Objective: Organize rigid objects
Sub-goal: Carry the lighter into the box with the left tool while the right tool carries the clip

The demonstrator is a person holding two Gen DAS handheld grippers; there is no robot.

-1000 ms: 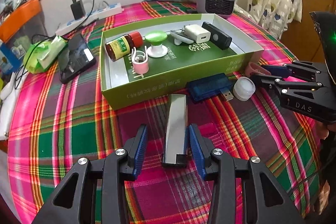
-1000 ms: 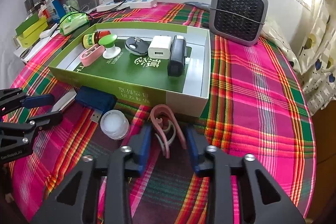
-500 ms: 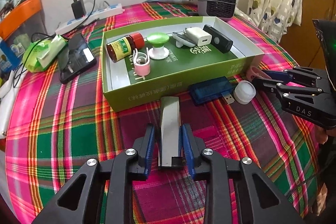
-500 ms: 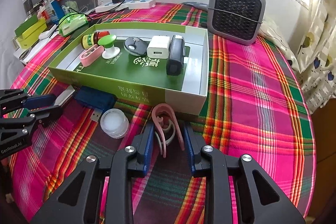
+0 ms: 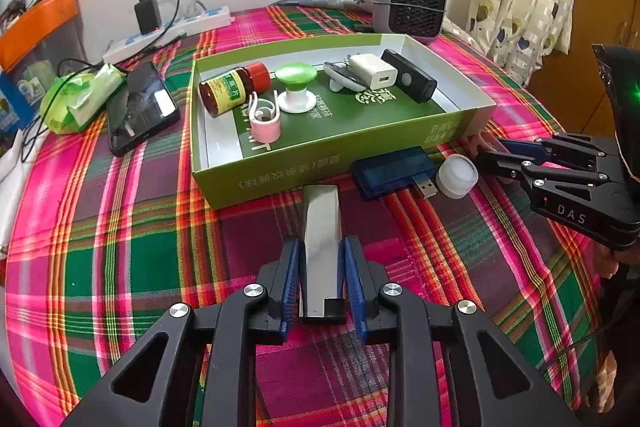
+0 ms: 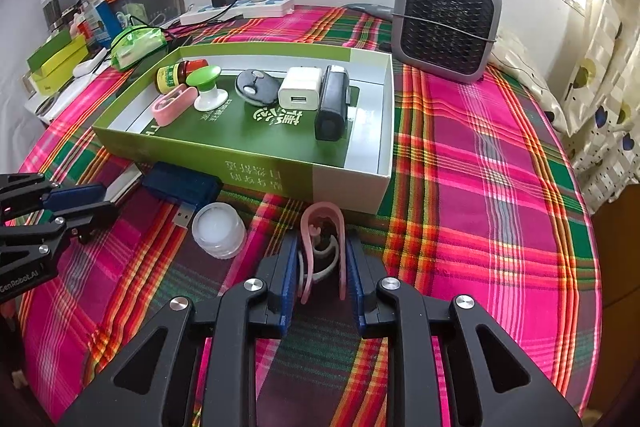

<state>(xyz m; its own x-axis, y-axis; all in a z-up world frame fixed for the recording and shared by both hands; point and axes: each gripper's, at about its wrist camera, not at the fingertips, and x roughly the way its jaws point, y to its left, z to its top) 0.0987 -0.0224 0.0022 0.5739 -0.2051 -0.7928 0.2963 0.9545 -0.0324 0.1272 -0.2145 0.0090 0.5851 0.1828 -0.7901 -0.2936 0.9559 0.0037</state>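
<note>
Left gripper [image 5: 321,277] pinches the silver bar [image 5: 321,247]; right gripper [image 6: 322,267] pinches the pink clip [image 6: 323,247]. Risk: the springy clip may squirt free under pressure.

A plaid-covered table [image 6: 480,187] is seen — a green box [image 6: 256,171] rests centrally. A heater [image 6: 446,23] stands at one o'clock, a phone [image 5: 140,107] at ten o'clock.
</note>
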